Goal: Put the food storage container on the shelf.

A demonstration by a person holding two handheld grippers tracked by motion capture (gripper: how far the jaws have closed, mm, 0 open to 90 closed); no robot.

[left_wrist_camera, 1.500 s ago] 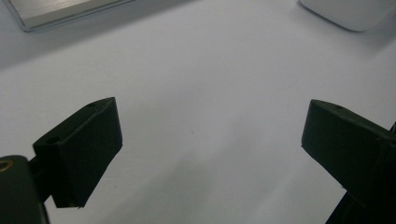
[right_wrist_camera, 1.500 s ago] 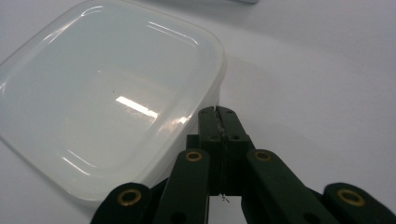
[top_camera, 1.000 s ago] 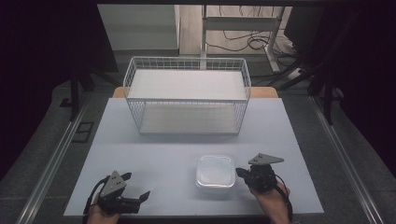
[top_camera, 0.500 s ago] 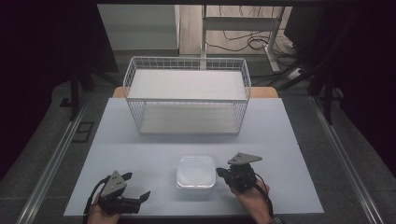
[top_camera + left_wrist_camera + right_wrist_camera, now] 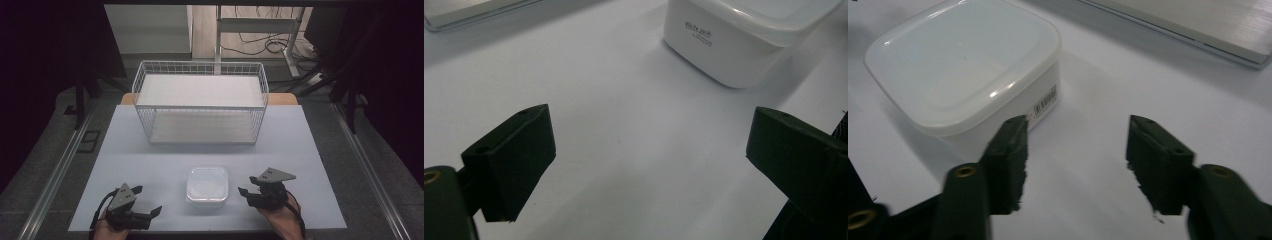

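Container (image 5: 207, 184) just beside right hand-held gripper (image 5: 245, 194)

White lidded container (image 5: 207, 183), white wire basket (image 5: 201, 102) (grid mesh).

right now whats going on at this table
A person holds a two-jaw gripper in each hand at the near edge of a white table. A lidded white plastic container sits between them. The right gripper is just beside the container, jaws open and holding nothing. The left gripper rests farther off, also open and empty. Behind stands a white wire basket with nothing visible in it.
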